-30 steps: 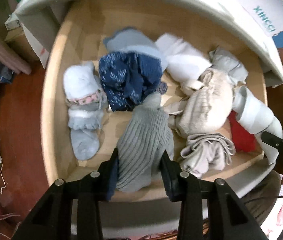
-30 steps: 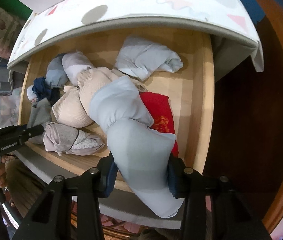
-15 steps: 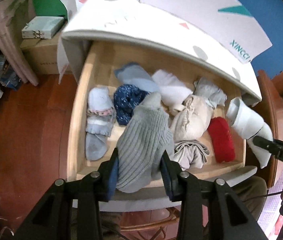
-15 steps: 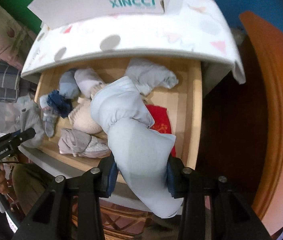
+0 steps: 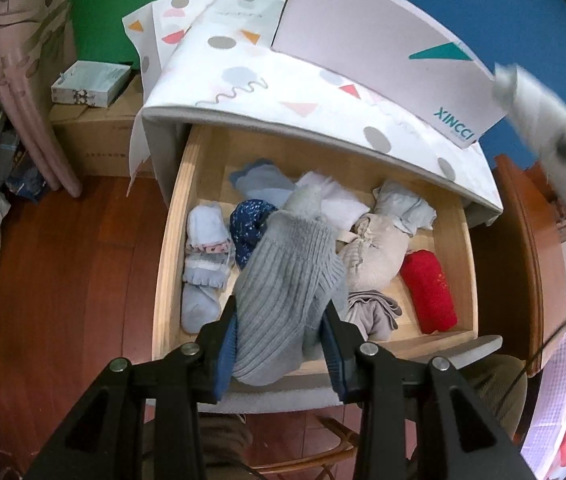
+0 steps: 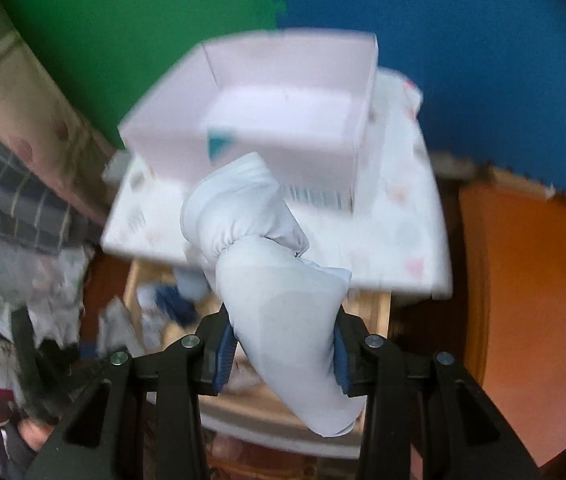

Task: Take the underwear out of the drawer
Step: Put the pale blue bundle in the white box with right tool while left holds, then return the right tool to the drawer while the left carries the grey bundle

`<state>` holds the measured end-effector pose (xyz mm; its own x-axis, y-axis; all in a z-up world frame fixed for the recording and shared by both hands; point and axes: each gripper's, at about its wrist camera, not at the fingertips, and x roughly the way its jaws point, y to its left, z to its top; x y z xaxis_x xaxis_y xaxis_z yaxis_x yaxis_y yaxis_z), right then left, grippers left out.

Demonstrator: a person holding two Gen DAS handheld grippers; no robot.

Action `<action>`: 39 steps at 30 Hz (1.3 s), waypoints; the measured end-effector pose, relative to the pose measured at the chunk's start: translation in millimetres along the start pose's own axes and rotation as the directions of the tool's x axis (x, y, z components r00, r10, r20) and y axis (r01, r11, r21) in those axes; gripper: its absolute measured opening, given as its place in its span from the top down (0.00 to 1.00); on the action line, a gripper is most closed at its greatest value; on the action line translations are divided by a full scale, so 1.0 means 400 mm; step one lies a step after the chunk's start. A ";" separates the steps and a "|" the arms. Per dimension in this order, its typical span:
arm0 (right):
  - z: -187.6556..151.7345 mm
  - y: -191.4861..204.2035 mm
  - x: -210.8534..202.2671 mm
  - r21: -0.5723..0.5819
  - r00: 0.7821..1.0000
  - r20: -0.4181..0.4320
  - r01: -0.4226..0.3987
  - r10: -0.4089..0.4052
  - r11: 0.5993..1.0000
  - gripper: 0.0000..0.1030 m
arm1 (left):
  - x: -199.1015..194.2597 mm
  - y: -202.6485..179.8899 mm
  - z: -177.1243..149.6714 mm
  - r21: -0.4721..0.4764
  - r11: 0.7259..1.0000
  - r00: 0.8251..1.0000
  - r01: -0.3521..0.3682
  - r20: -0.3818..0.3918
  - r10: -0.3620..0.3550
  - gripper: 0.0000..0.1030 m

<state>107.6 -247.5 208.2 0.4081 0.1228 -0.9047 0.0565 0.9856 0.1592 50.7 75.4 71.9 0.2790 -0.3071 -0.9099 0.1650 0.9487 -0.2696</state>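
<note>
L fingers (image 5: 279, 344) clamp grey ribbed bundle (image 5: 283, 292); R fingers (image 6: 283, 350) clamp pale-blue bundle (image 6: 279, 296).

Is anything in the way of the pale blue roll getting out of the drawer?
Nothing visible. The right gripper is shut on the pale blue roll, which already hangs above the drawer. The left gripper likewise holds a grey ribbed bundle lifted over the other clothes.

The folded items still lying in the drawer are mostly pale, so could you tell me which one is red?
It is the red bundle at the drawer's right end, near its front, beside the beige garment. All the others are grey, blue, white or beige.
</note>
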 end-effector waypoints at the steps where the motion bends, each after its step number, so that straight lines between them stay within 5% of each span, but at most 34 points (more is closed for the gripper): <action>1: 0.034 0.014 -0.017 -0.010 0.999 0.031 0.008 -0.007 1.000 0.64 | -0.006 -0.001 0.001 0.003 1.000 1.000 0.001 0.005 -0.001 0.63; 8: 0.241 0.085 -0.017 -0.095 0.977 0.169 0.148 -0.130 0.984 0.64 | -0.042 0.019 0.006 0.000 1.000 1.000 0.000 0.032 0.000 0.63; 15: 0.357 0.114 0.139 -0.161 0.970 0.124 0.226 -0.208 0.961 0.64 | -0.052 0.059 0.017 -0.035 0.999 0.999 -0.009 0.031 0.010 0.63; 25: 0.366 0.137 0.318 -0.181 0.993 -0.004 0.116 -0.119 0.977 0.63 | -0.029 0.078 0.032 -0.047 0.999 1.000 -0.020 0.016 0.021 0.63; 39: 0.314 0.149 0.339 -0.231 0.990 -0.139 -0.005 -0.028 0.973 0.58 | -0.024 0.075 0.030 -0.048 0.999 1.000 -0.020 0.017 0.021 0.63</action>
<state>280.7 -186.7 144.5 0.2759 0.1099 -0.9549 -0.1576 0.9852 0.0678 64.3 105.8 76.3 0.2987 -0.2885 -0.9097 0.1135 0.9572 -0.2663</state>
